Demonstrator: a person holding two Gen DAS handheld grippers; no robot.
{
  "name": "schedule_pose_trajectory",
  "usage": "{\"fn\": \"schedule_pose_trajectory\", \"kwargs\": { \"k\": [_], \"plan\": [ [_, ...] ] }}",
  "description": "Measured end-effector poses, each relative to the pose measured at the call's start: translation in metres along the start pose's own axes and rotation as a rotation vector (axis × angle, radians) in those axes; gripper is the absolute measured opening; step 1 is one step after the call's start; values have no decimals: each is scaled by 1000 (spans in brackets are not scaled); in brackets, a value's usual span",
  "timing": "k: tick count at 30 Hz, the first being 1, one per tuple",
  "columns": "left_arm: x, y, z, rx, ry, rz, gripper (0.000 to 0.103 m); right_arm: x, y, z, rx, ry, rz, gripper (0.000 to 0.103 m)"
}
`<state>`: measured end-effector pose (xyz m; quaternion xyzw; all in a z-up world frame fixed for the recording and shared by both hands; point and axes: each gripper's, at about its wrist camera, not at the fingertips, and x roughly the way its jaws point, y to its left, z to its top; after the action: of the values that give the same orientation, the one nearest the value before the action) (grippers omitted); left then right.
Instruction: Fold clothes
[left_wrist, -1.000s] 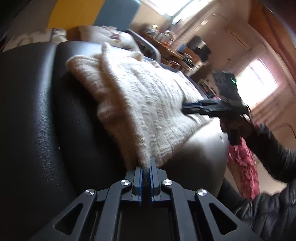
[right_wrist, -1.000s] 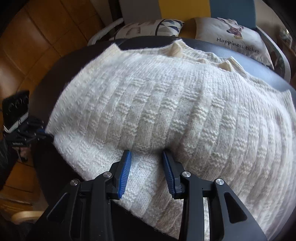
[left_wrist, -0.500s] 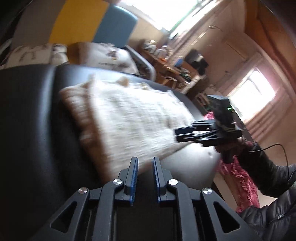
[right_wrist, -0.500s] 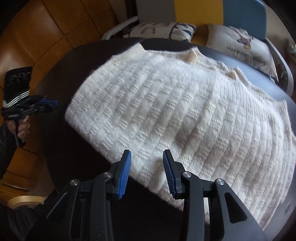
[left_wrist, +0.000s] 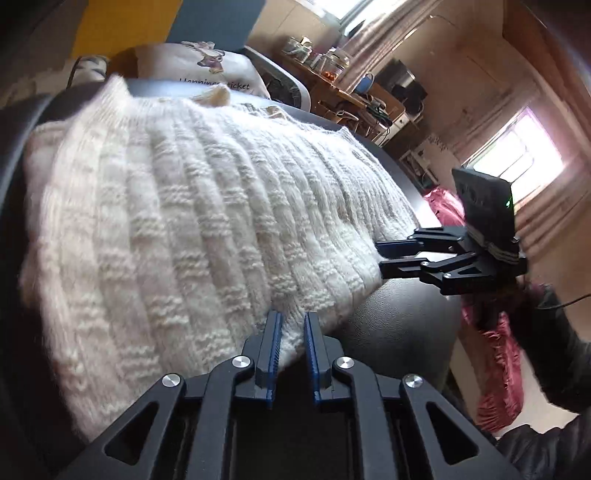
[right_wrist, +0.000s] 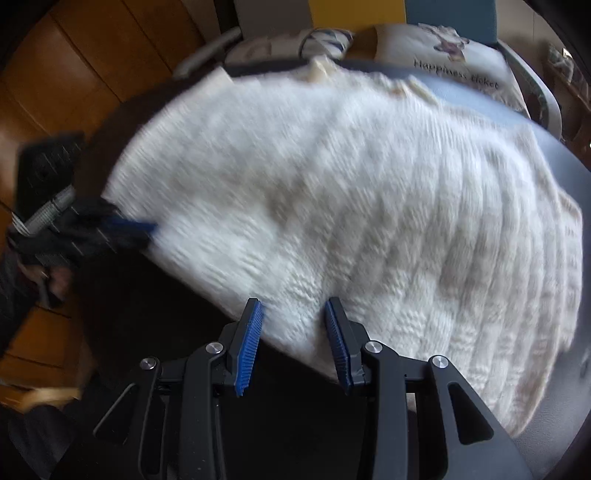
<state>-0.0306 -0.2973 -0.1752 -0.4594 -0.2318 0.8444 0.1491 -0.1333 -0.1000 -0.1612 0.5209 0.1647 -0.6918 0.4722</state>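
Observation:
A cream knitted sweater lies spread flat on a round black table. My left gripper sits at the sweater's near hem. Its jaws are closing, with a narrow gap and a bit of the hem between the pads. In the right wrist view the sweater is blurred by motion. My right gripper stands open over the sweater's near edge, knit showing between its fingers. Each gripper shows in the other's view: the right gripper at the sweater's right edge, the left gripper at its left edge.
A cushion with "Happiness ticket" printed on it rests on a chair behind the table. A pink cloth hangs past the table's right side. A cluttered desk stands at the back. A dark sleeve holds the right gripper. Wooden floor lies to the left.
My left gripper let go of the raised sweater fold, drew back, then came in again at the near hem. The sweater now lies flat. My right gripper slid back to the near edge.

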Motion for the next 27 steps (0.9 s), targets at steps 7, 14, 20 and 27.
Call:
{"fn": "schedule_pose_trajectory", "kwargs": {
  "k": [7, 14, 20, 27],
  "plan": [
    [-65, 13, 10, -65, -176, -32, 18, -15, -6, 4, 48, -35, 74, 39],
    [-131, 68, 51, -86, -267, 153, 23, -38, 13, 54, -13, -143, 119, 39],
    [-82, 97, 91, -90, -144, 128, 26, -8, 15, 99, -46, -104, 91, 39],
    [-49, 113, 117, -76, -99, 116, 28, 4, -4, 117, -26, -95, 108, 39]
  ]
}}
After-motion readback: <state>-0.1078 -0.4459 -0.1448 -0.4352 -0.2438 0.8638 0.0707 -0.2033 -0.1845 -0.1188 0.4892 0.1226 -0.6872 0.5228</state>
